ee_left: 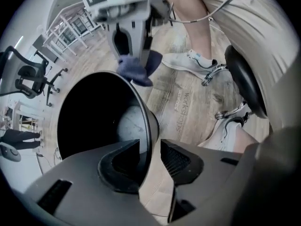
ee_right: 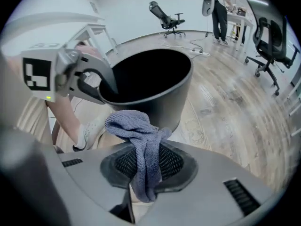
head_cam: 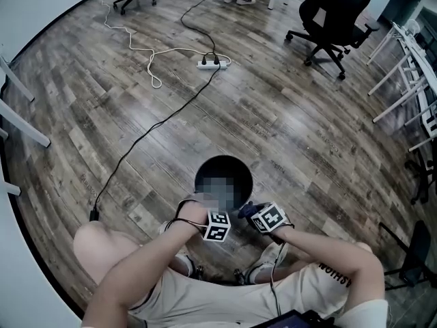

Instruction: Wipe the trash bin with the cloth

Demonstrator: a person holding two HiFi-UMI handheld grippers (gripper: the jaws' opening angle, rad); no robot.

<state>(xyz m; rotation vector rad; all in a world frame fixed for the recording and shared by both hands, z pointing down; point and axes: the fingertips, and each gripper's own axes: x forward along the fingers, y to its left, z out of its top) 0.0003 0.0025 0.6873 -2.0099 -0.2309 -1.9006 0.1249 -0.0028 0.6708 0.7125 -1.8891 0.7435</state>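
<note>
In the head view the black trash bin (head_cam: pixel 205 166) stands on the wooden floor (head_cam: pixel 293 135). The left gripper (head_cam: pixel 213 223) is at its near rim and the right gripper (head_cam: pixel 265 217) is just beside it, with a blue-grey cloth (head_cam: pixel 244 211) at that gripper's tip. The left gripper view explains the first placement. Its fingers (ee_left: pixel 117 164) are spread and straddle the rim, one inside the wall and one outside, without squeezing it, probably placed there to steady the bin during wiping. In the right gripper view the fingers (ee_right: pixel 174 161) are pressed together on the cloth. It bunches ahead of the fingertips and hangs below them, so a loose wad faces the bin's outer wall just beyond. Whether cloth and wall touch cannot be made out.
</note>
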